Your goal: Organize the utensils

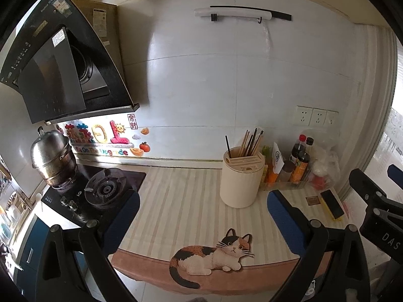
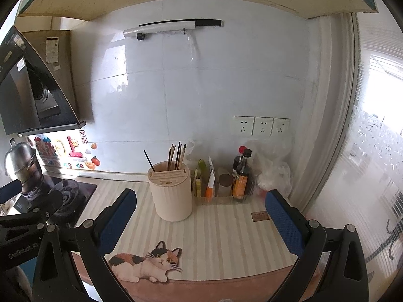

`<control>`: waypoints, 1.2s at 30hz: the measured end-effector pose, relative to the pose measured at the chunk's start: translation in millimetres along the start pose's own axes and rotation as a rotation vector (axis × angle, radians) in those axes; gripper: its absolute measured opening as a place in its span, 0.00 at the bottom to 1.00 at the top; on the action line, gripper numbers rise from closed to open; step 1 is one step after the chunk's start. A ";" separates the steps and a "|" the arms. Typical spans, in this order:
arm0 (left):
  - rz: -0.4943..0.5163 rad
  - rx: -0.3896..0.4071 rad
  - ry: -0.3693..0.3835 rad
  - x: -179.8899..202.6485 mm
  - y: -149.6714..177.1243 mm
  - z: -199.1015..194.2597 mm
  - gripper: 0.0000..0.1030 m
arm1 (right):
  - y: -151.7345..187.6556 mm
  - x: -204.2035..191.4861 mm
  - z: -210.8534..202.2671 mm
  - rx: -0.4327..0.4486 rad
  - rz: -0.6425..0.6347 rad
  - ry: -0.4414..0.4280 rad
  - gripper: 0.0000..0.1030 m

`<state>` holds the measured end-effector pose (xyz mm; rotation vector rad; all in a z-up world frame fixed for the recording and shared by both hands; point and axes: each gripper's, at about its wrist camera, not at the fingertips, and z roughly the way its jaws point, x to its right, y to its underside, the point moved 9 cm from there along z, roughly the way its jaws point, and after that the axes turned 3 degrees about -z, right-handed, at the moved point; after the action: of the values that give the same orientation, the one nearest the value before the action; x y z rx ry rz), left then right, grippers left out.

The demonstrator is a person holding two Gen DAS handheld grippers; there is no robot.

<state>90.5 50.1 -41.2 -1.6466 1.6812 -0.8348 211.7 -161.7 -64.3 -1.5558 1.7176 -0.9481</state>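
Both the left tongs (image 1: 204, 216) and the right tongs (image 2: 201, 216) hang spread wide apart with nothing between their blue pads, above the striped mat with a cat picture (image 2: 216, 229) on the bench. Beyond them the cream utensil holder (image 2: 172, 193) stands upright on the mat, chopsticks (image 2: 177, 156) sticking out of its top. Just to its right sits a clear tray of sauce bottles (image 2: 241, 176) against the wall.

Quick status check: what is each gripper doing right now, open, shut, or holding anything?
Left gripper: open, holding nothing.
Right gripper: open, holding nothing.
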 end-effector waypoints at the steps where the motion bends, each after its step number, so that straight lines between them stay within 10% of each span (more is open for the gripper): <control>1: 0.000 0.000 -0.002 -0.3 -0.1 -0.1 1.00 | -0.2 -1.0 0.6 -0.001 -0.002 -0.002 1.00; 36: 0.008 0.007 -0.010 17.9 -4.3 -1.3 1.00 | 0.9 9.0 6.5 -0.008 0.015 0.002 1.00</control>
<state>91.7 32.1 -37.2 -1.6355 1.6760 -0.8263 215.7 -171.2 -68.5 -1.5450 1.7341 -0.9369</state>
